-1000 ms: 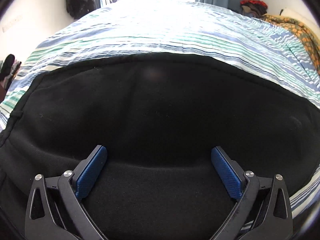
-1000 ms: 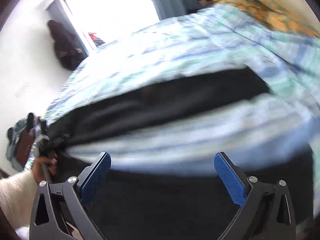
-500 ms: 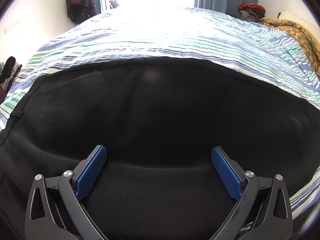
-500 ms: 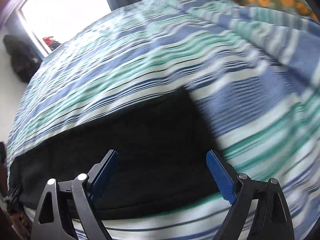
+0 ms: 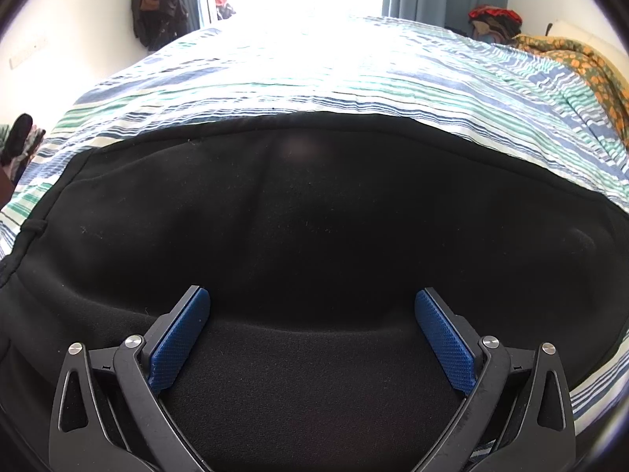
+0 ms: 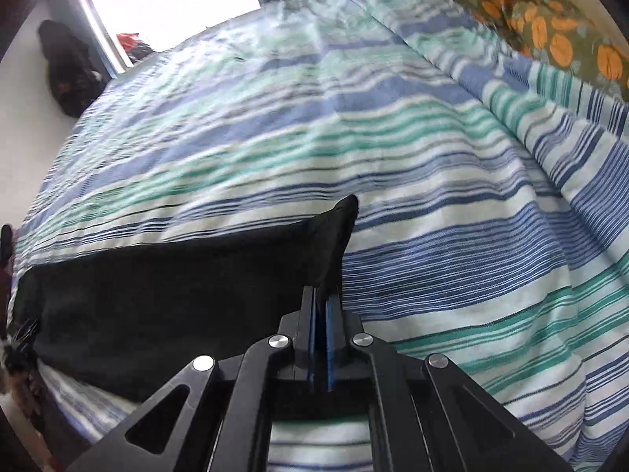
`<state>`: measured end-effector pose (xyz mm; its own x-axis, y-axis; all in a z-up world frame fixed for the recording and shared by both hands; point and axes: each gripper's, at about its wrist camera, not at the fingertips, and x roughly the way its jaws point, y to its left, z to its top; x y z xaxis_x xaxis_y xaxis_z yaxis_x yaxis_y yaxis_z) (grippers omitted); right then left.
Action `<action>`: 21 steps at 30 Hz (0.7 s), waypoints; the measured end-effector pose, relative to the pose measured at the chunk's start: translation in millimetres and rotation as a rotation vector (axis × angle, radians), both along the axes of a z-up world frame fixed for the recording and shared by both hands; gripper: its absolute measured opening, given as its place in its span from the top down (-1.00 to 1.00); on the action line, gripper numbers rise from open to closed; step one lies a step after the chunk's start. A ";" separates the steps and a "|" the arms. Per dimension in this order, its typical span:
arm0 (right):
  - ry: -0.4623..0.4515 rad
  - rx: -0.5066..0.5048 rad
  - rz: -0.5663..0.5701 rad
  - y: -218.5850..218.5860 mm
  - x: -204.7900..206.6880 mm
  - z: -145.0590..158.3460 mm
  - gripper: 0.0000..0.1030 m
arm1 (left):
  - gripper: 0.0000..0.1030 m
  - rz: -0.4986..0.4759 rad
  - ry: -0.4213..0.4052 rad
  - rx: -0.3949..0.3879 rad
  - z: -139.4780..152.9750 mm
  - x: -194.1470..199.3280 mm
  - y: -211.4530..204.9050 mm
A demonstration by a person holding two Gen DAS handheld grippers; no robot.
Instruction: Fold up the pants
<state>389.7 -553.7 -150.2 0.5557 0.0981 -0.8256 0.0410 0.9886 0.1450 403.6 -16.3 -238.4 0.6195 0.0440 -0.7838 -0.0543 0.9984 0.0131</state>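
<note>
Right wrist view shows the right hand-held gripper (image 6: 323, 303) clamped tight on a pinched-up corner of the black pants (image 6: 165, 295), which lie flat across the striped bed (image 6: 452, 204). Left wrist view shows the left hand-held gripper (image 5: 312, 306) spread wide above the pants' (image 5: 314, 216) dark cloth, its blue pads (image 5: 177, 340) gripping nothing.

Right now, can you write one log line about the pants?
step: pinch hem | right gripper: shut on black pants end | left gripper: open over pants | surface: striped bedsheet
</note>
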 end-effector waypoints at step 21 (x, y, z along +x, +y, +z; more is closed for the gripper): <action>-0.076 -0.073 -0.209 24.4 -290.6 9.1 -0.07 | -0.97 0.029 0.143 0.020 35.1 3.5 -3.1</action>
<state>99.1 -529.3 -141.1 0.6182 -0.0841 -0.7815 0.2372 0.9679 0.0835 407.1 -19.4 -203.3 0.4997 0.0763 -0.8628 -0.0791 0.9960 0.0422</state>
